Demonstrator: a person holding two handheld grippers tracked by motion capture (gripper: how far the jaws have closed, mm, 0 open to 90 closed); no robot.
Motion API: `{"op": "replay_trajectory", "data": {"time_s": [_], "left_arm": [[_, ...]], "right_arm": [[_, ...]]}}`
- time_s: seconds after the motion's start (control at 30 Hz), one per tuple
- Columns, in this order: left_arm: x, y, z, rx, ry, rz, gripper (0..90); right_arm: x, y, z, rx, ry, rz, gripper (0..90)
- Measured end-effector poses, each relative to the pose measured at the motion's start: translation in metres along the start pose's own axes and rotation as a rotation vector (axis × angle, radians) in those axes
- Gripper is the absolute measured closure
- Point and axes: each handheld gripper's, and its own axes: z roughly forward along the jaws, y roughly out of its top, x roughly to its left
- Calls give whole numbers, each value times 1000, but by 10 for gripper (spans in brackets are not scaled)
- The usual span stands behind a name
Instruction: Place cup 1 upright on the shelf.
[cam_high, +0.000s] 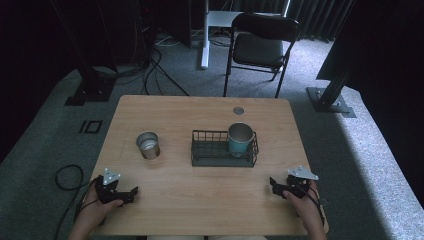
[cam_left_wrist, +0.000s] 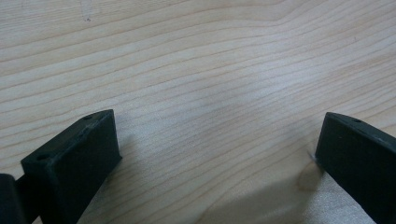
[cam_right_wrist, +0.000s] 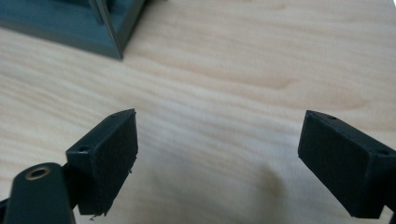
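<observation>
High view: upright silver cup (cam_high: 148, 145), mouth up, beyond left tool (cam_high: 131, 194).

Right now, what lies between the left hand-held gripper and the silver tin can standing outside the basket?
Nothing: the high view shows bare wooden table between the left hand-held gripper and the silver tin can.

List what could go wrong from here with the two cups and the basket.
The silver cup stands free on the table; the open left gripper might tip it with a side-on approach. The teal cup sits at the right end of the wire basket, so adding the other cup there may knock it or snag the rim.
</observation>
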Motion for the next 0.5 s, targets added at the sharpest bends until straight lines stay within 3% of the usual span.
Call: {"op": "replay_trajectory", "data": {"time_s": [0.37, 0.5], "left_arm": [[0, 0, 0, 0, 0, 0, 2], [0, 0, 0, 0, 0, 0, 2]], "right_arm": [[-4, -9, 1, 59, -25, 6, 118], [-6, -9, 2, 67, 7, 17, 120]]}}
